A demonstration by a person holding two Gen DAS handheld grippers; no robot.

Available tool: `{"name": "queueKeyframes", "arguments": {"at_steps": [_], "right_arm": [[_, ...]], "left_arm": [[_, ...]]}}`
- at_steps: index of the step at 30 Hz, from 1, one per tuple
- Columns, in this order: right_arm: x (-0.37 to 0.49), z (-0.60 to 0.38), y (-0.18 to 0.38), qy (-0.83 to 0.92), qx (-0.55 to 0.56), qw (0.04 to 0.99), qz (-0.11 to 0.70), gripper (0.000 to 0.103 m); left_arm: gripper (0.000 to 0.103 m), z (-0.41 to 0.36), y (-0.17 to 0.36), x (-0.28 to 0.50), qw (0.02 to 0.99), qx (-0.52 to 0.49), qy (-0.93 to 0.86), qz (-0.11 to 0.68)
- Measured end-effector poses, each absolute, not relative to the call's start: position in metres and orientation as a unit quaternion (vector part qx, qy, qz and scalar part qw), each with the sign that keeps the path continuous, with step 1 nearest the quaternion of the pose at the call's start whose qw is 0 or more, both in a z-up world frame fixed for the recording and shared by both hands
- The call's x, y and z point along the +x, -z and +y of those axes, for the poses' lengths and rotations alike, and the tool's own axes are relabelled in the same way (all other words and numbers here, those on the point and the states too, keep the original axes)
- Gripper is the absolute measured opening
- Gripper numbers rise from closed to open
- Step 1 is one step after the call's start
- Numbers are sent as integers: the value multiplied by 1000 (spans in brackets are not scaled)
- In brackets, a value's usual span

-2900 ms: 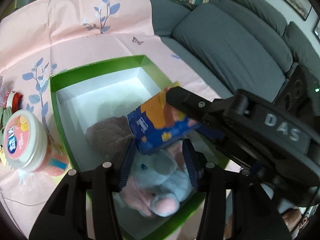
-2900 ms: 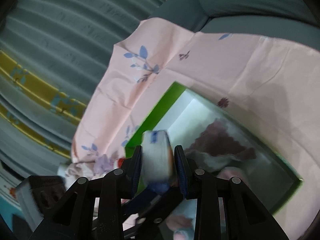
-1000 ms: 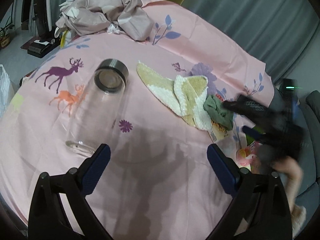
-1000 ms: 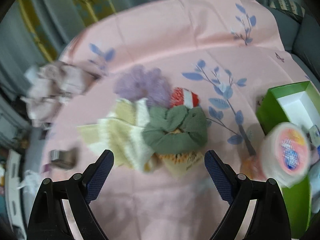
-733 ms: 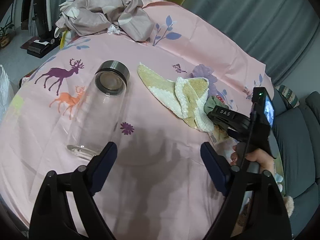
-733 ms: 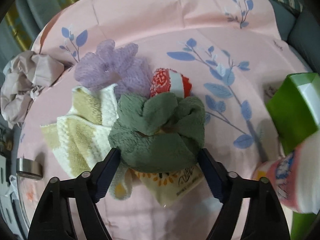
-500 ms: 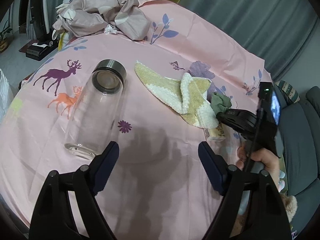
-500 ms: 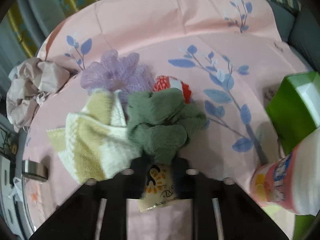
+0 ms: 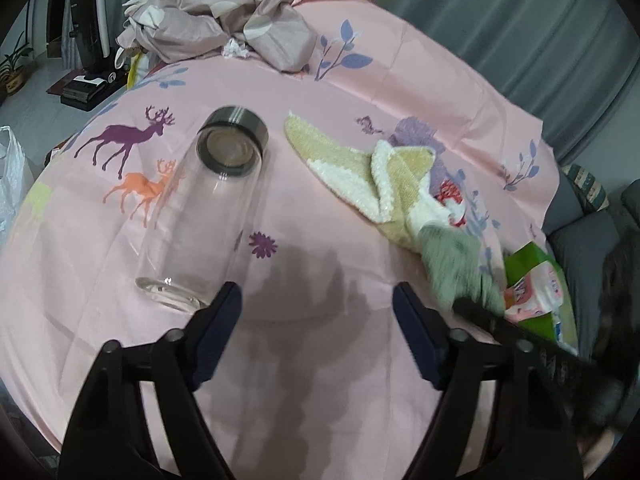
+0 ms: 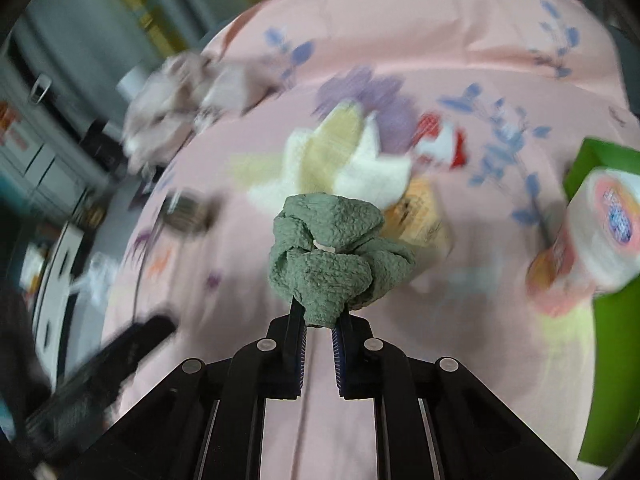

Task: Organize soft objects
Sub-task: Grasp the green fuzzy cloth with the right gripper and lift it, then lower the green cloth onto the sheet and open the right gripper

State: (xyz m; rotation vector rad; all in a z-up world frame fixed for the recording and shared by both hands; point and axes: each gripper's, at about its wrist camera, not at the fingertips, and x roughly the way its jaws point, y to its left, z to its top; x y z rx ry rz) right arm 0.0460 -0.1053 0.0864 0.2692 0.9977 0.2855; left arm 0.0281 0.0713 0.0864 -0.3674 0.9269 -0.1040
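Two views: in the left wrist view the left gripper (image 9: 314, 312), empty, hangs over the pink cloth (image 9: 320, 360) with jaws closing; in the right wrist view the right gripper (image 10: 319, 326) pinches the green scrunchie (image 10: 332, 248) clear of the cloth, best carried level to the green box (image 10: 612, 344) without loosening.

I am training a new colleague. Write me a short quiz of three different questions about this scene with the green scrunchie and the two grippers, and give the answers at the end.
1. True or false: the right gripper is shut on the green scrunchie.
2. Which thing lies on its side on the pink tablecloth, ahead of the left gripper?
A. a glass bottle
B. a red mug
C. a book
3. Fill in: the yellow and white towel lies between the glass bottle and the ______ box.

Key: 1 true; 2 A; 3 green.
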Motion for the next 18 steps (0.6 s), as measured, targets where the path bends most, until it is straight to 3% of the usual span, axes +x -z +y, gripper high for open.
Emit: {"name": "queueKeyframes", "arguments": {"at_steps": [7,9,11,13,18], "right_arm": [[37,-90,-53,-119,73,826,546,13],[36,-98,-57,-119,86,828,542,21],[34,-111,-64,-113,105,835,528,47],[29,-125,-69,-103,129,844,511,63],[31,-139,-68,-95,157,844,504,63]], "left_arm": [[66,58,-71,28,867,-161,57,468],[65,54,-66,29,866,-154,57,472],[65,48,-58,31,864,-147,60,479],[65,41,-51,34,862,-137,64,484],[73,18,-26,41,865,-83,61,490]]}}
